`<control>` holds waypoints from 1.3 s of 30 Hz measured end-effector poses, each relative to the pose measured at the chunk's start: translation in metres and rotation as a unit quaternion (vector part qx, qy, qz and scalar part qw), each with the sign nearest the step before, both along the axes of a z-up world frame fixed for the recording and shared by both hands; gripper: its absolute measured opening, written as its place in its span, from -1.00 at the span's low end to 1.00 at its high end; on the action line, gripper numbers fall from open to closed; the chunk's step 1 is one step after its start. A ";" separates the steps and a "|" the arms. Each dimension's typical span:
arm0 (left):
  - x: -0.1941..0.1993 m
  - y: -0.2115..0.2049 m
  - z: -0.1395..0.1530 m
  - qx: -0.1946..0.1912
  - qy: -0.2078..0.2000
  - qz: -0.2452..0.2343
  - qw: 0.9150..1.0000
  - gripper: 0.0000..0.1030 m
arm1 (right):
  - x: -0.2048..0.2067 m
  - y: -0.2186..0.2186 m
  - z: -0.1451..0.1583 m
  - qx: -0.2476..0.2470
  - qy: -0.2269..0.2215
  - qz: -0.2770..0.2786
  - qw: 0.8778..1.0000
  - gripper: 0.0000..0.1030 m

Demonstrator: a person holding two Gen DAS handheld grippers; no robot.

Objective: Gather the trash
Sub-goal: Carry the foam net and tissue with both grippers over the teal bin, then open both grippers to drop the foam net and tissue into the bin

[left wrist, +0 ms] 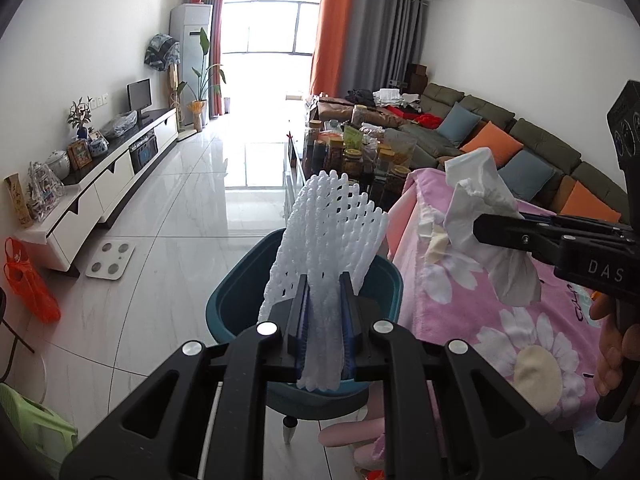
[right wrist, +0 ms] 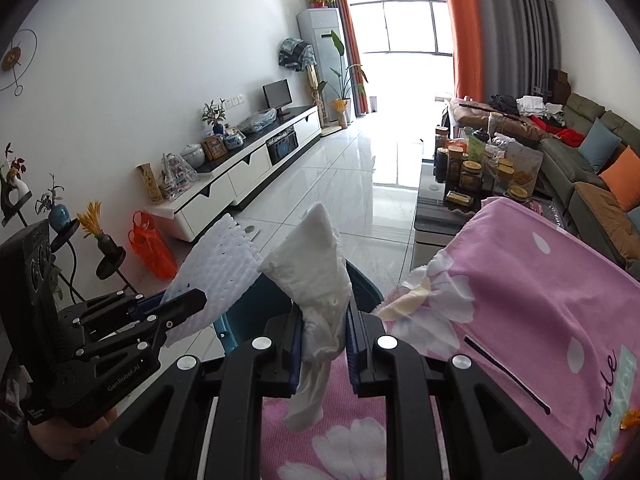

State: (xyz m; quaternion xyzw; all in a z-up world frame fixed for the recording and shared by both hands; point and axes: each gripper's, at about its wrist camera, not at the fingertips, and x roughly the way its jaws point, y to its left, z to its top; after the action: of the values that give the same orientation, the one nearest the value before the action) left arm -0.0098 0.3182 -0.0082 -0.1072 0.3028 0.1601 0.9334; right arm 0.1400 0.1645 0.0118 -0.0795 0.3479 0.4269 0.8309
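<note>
While pinched in the left claw [left wrist: 324, 312], white foam net [left wrist: 328, 240]; in the right claw [right wrist: 324, 336], crumpled white tissue [right wrist: 316, 264].

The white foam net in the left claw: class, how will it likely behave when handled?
The foam net probably weighs little: it stands upright from the left claw unsupported. Its open mesh looks squashable, pinched narrow at the pads. It should be springy, not floppy.

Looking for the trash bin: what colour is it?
Teal bin, clearest in the left wrist view, below the held foam net.
</note>
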 end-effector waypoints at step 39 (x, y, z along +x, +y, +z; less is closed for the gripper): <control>0.136 0.041 -0.139 -0.080 0.097 0.030 0.992 -0.07 | 0.054 0.119 -0.096 -0.189 0.078 0.045 0.978 -0.09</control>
State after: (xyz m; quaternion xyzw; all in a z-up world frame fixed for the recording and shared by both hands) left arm 0.1264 0.3596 -0.1469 -0.1744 0.4005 0.1727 0.8828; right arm 0.1936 0.2830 -0.0840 -0.2168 0.4820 0.3957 0.7510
